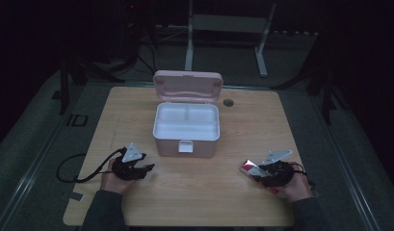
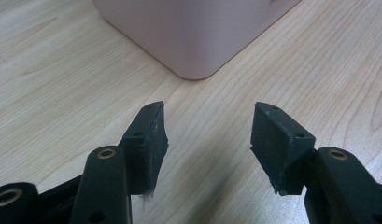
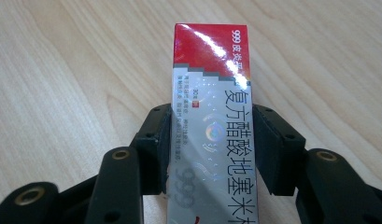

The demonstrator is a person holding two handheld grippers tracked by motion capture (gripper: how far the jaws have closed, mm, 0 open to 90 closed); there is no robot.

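1. The step in hand looks like carrying: the right gripper [image 1: 262,169] has its jaws clamped on the two long sides of a red-and-silver medicine carton [image 3: 211,126], low over the near right part of the wooden table [image 1: 204,202]

2. In the right gripper view the carton's red end sticks out past the jaw tips, glossy, with printed characters running down its length — the grip sits at about mid-length

3. The left gripper [image 1: 145,168] rests at the near left of the table with its jaws apart and nothing between them; in the left gripper view they point at a rounded front corner of the pink storage box [image 2: 198,32]

4. The box stands at the table's middle, well apart from the carton, its lid [image 1: 187,86] tipped up and back and its white tray [image 1: 187,122] bare

5. Judged from this, the next move calls for a lift over the front wall and a lay-down in a tray section that suits the carton's length — the empty gripper is free to steady the box

6. Count: two grippers, one carton, one box with one lid, one tray that appears split into three sections, one small dark round disc [image 1: 228,102] on the table to the right of the lid
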